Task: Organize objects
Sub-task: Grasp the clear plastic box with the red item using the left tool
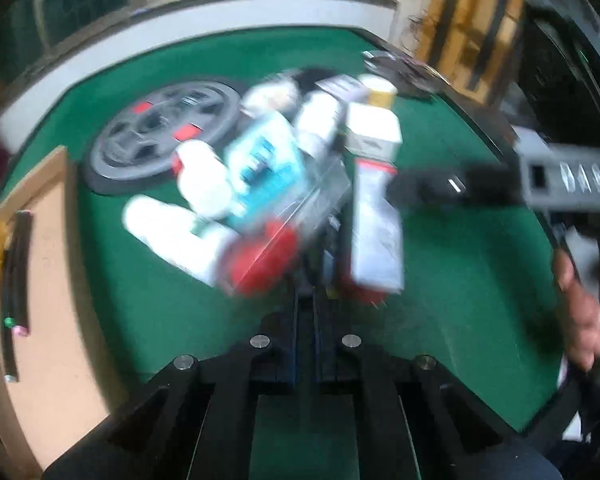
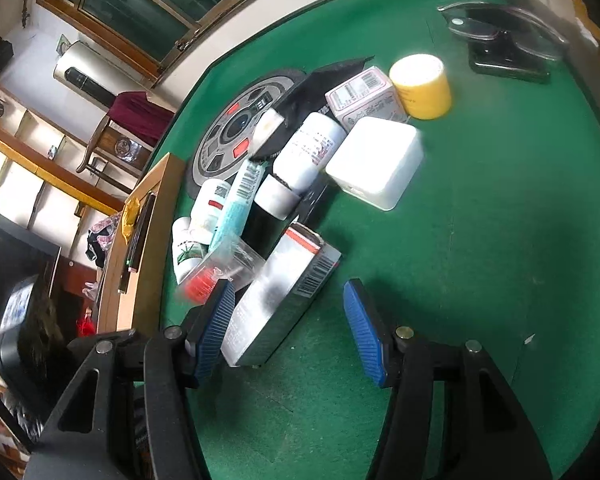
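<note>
Blue-padded right gripper (image 2: 290,326) stood with jaws wide apart, a silver box (image 2: 278,300) lying on the green table (image 2: 480,240) between them, against the left pad. Left gripper (image 1: 309,300) jaws sat nearly together, seemingly empty.

Bare green bench (image 2: 480,240) lay open to the right of the pile and in front of it, wide enough for a tool to pass. On the left, bottles, a teal tube (image 2: 236,204) and a silver box (image 2: 276,300) crowded together, touching. A wooden tray (image 2: 148,216) walled the left edge; the yellow jar (image 2: 420,86) stood behind.
</note>
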A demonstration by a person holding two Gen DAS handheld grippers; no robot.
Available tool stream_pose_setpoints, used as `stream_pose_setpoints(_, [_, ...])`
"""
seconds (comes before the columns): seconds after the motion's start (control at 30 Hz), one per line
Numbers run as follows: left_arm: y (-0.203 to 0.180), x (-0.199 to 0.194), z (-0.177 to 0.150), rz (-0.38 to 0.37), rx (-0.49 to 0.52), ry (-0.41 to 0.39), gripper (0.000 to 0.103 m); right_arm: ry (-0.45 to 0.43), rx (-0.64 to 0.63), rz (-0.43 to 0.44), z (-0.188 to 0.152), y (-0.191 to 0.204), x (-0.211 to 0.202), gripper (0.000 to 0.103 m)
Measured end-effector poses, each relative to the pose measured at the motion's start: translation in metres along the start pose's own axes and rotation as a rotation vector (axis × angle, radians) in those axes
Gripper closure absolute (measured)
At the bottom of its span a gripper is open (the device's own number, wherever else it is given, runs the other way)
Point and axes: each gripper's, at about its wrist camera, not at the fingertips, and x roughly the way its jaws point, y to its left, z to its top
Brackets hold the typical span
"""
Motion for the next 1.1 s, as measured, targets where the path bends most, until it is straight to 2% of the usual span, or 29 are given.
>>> stream_pose_setpoints(0.13, [-0.002, -0.016, 0.004, 0.026, 0.048, -0.026, 0.098, -0.025, 0.021, 0.005, 0.003, -0.006, -0.006, 0.047])
stream_pose_setpoints(0.23, [-0.005, -0.027, 0.005, 0.046, 0.125, -0.05, 0.094, -0.03, 0.041, 0.011, 0.005, -0.009, -0.009, 0.047])
stream_pose_setpoints(0.4, [-0.005, -0.009, 0.015, 0.113, 0.216, -0.015, 0.09, -0.026, 0.044, 0.029, 0.003, -0.007, -0.011, 0.047])
stream_pose_setpoints(0.47, [-0.009, -0.002, 0.017, 0.164, 0.273, 0.002, 0.088, -0.031, 0.042, 0.034, 0.002, -0.005, -0.012, 0.047])
stream_pose_setpoints(0.5, [-0.011, 0.0, 0.017, 0.165, 0.3, 0.008, 0.086, -0.034, 0.042, 0.035, 0.002, -0.005, -0.013, 0.047])
stream_pose_setpoints(0.57, [-0.016, 0.005, 0.019, 0.151, 0.343, 0.029, 0.07, -0.037, 0.044, 0.037, 0.002, -0.005, -0.014, 0.047])
stream_pose_setpoints(0.6, [-0.018, 0.009, 0.02, 0.15, 0.352, 0.034, 0.068, -0.035, 0.045, 0.036, 0.002, -0.005, -0.013, 0.047])
stream_pose_setpoints(0.67, [-0.023, 0.015, 0.021, 0.144, 0.373, 0.033, 0.058, -0.028, 0.047, 0.042, 0.002, -0.005, -0.012, 0.047])
stream_pose_setpoints(0.73, [-0.023, 0.024, 0.025, 0.147, 0.328, 0.044, 0.059, -0.027, 0.045, 0.042, 0.001, -0.005, -0.012, 0.047])
stream_pose_setpoints(0.8, [-0.021, 0.029, 0.023, 0.14, 0.265, 0.061, 0.072, -0.033, 0.04, 0.038, 0.001, -0.003, -0.013, 0.047])
stream_pose_setpoints(0.83, [-0.02, 0.027, 0.021, 0.109, 0.236, 0.05, 0.076, -0.036, 0.038, 0.033, 0.001, -0.003, -0.013, 0.047])
stream_pose_setpoints(0.93, [-0.022, 0.018, 0.005, 0.138, 0.186, 0.028, 0.079, -0.03, 0.038, 0.025, 0.002, -0.005, -0.011, 0.047])
stream_pose_setpoints(1.1, [-0.003, -0.008, -0.032, 0.067, -0.004, 0.002, 0.079, 0.003, 0.022, 0.015, -0.002, 0.001, -0.001, 0.047])
